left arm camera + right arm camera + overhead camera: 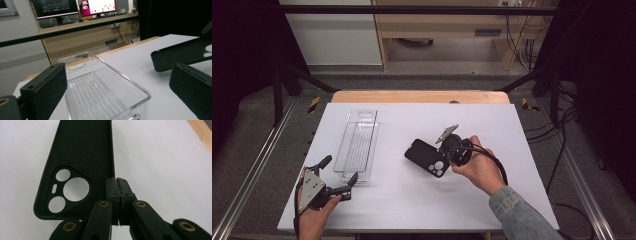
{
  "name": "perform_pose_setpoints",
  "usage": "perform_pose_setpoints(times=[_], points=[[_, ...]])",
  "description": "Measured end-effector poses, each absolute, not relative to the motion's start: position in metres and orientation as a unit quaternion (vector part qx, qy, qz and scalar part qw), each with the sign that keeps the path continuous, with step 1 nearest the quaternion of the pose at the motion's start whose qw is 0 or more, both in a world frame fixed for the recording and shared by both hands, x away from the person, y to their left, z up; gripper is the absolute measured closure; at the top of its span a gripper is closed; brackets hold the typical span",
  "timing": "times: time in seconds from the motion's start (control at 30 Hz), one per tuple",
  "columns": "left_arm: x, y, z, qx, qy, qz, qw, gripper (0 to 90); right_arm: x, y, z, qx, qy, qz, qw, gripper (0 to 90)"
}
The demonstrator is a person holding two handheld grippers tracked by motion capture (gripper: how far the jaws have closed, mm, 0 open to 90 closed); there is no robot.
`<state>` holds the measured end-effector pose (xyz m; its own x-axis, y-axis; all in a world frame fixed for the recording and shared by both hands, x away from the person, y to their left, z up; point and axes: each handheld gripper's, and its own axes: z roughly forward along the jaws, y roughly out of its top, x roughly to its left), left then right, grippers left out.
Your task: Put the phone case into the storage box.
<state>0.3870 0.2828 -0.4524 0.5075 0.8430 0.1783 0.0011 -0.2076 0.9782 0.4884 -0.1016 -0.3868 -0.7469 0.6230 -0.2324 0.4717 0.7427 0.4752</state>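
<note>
White sheeting covers the tabletop (492,200), with a strip of wood left bare at its far edge; grey floor, metal rails and a pale wooden desk are seen beyond. Monitors on that desk are caught in the left gripper view. A black phone case (428,157) is pinched by its side wall between the pressed-together fingers of the right gripper (451,150), near the tabletop's middle. The left gripper (338,179) is held with fingers spread just before a clear plastic tray (357,145). Whether the case rests on the surface cannot be told.
</note>
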Motion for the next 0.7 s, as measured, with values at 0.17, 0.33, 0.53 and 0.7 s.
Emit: perform_pose_setpoints(times=[0.17, 0.33, 0.53, 0.7], points=[[0.384, 0.277, -0.453, 0.689, 0.303, 0.381, 0.537, 0.9, 0.490, -0.098, -0.379, 0.275, 0.921, 0.196, 0.196, 89.3], [0.383, 0.270, -0.450, 0.696, 0.296, 0.383, 0.531, 0.9, 0.492, -0.096, -0.372, 0.264, 0.925, 0.191, 0.197, 89.2], [0.381, 0.257, -0.445, 0.722, 0.274, 0.385, 0.505, 0.9, 0.492, -0.096, -0.367, 0.240, 0.934, 0.176, 0.198, 89.3], [0.385, 0.237, -0.437, 0.745, 0.234, 0.382, 0.494, 0.9, 0.493, -0.098, -0.358, 0.225, 0.937, 0.172, 0.203, 89.3]])
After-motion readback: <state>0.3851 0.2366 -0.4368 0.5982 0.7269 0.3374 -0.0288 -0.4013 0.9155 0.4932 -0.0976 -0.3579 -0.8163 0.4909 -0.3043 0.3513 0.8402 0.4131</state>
